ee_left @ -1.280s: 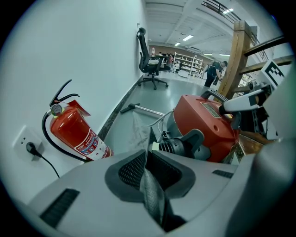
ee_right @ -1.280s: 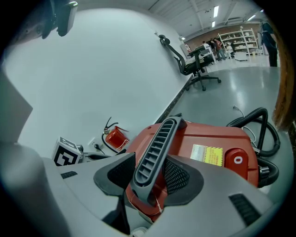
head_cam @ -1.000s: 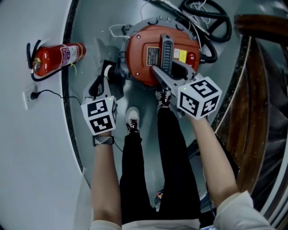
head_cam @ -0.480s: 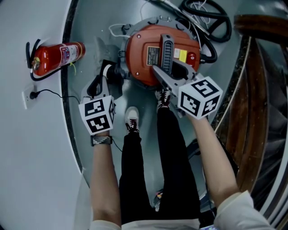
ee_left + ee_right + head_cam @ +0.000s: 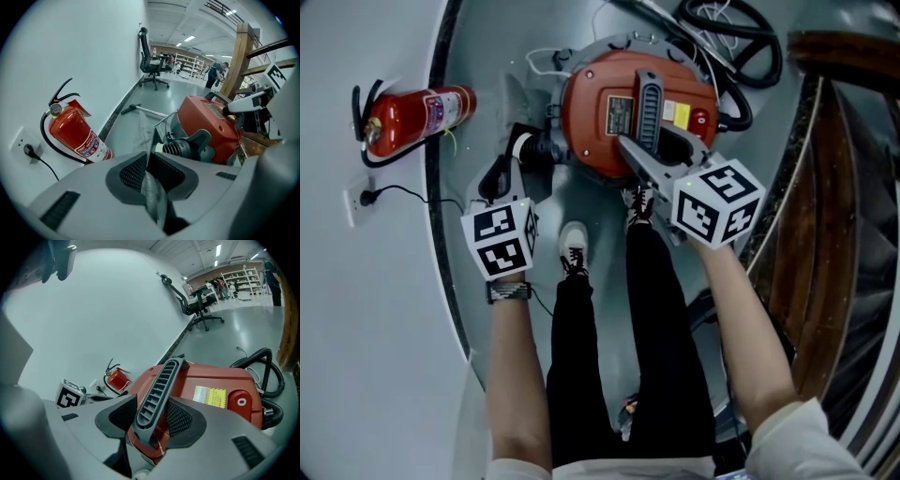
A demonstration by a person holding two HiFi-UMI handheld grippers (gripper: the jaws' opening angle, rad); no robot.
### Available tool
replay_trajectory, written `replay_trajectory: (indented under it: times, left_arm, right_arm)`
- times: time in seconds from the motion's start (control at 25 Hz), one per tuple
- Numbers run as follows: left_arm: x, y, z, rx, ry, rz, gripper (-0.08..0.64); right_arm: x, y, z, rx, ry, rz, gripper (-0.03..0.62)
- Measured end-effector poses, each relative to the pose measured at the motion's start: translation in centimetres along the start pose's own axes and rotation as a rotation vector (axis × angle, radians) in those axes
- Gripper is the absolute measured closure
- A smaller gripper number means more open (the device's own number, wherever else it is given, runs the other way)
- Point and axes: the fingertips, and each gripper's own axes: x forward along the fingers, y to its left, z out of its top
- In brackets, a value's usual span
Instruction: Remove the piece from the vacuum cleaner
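The red vacuum cleaner (image 5: 609, 84) stands on the floor ahead of my feet, also shown in the left gripper view (image 5: 211, 126). My right gripper (image 5: 654, 157) is shut on its black ribbed carry handle (image 5: 159, 390), with a jaw on each side (image 5: 152, 425). My left gripper (image 5: 514, 167) sits at the cleaner's left side, beside the black ribbed hose inlet (image 5: 185, 149). Its jaws (image 5: 151, 190) are pressed on a thin grey flat piece (image 5: 153, 143) that stands up between the pads.
A red fire extinguisher (image 5: 417, 117) lies by the wall on the left, above a wall socket with a plugged cable (image 5: 366, 199). Black hose coils (image 5: 741, 47) sit behind the cleaner. A wooden frame (image 5: 825, 187) runs along the right. My shoes (image 5: 575, 246) are just below the cleaner.
The left gripper has drifted slightly left, away from the cleaner. The right gripper has stayed on the handle.
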Motion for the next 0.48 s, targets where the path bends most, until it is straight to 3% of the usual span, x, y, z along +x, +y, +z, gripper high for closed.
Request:
replay_trajectory:
  times: [0.48]
  left_arm:
    - [0.19,0.08,0.17,-0.012,-0.006,-0.035,0.505]
  right_arm:
    - [-0.07,-0.02,-0.04,-0.003,-0.001,-0.001,0.400]
